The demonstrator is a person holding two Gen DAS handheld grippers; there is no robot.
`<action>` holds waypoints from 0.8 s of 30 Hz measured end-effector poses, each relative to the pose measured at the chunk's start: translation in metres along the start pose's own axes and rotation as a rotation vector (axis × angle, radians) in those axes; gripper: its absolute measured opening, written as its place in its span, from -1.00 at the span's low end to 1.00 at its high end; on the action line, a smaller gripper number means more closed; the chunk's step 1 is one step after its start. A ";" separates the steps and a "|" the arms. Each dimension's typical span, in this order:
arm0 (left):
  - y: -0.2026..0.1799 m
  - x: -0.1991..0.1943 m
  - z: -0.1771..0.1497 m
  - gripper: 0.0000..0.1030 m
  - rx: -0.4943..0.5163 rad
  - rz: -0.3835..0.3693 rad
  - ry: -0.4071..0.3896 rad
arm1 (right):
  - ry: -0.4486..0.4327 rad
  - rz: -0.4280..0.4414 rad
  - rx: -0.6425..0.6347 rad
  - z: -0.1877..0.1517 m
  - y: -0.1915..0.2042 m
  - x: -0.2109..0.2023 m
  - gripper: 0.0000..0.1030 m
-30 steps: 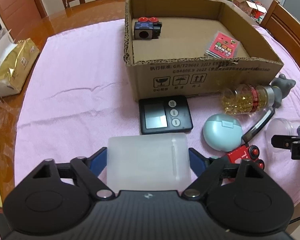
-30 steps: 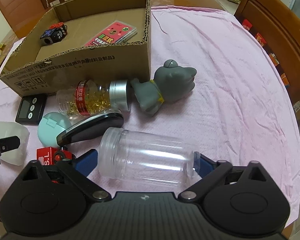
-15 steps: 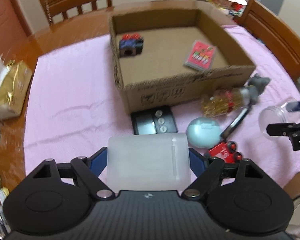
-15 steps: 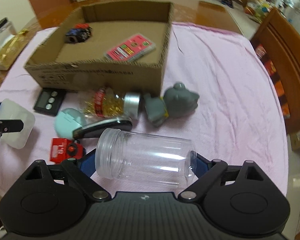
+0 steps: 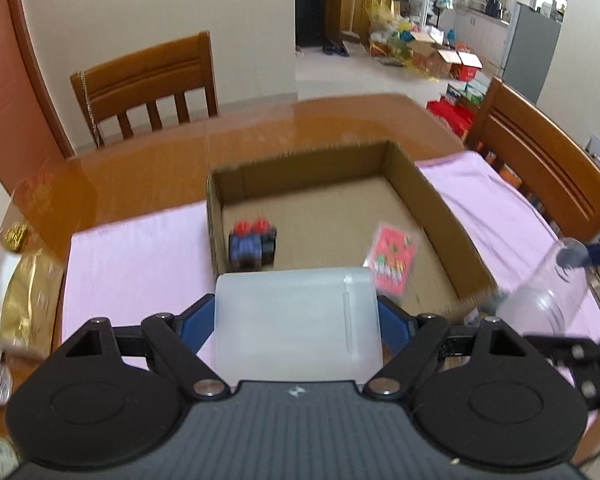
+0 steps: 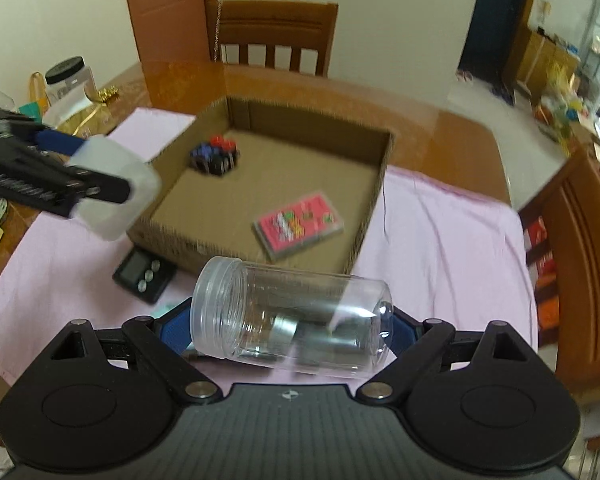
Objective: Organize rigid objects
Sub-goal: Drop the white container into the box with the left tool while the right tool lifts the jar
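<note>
Left gripper [image 5: 296,316] has its jaws clamped on a frosted plastic box [image 5: 298,326], right gripper [image 6: 290,320] grips a clear jar [image 6: 292,316] sideways — both held above the desk, near the cardboard box [image 6: 374,208] holding a toy block [image 6: 216,156] and pink card pack [image 6: 300,224]. Black timer [image 6: 146,276] sits just outside.

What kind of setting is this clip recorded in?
Most likely a home dining room: a wooden table under a pink cloth, wooden dining chairs around it, and a doorway to what looks like a kitchen with a refrigerator.
</note>
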State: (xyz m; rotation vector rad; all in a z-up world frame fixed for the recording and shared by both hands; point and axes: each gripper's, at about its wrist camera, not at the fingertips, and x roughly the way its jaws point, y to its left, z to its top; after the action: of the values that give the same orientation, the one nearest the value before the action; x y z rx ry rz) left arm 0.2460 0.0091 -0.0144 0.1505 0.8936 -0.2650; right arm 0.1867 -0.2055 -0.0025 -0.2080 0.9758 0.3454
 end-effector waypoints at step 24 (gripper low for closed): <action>0.021 0.013 -0.035 0.88 -0.155 0.137 -0.010 | 0.008 0.062 -0.071 0.068 -0.016 0.058 0.84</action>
State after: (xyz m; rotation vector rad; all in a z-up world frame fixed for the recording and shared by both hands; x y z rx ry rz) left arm 0.2339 0.0351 -0.0457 0.0658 0.8863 -0.0687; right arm 0.2752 -0.1867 -0.0136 -0.2442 0.9804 0.4371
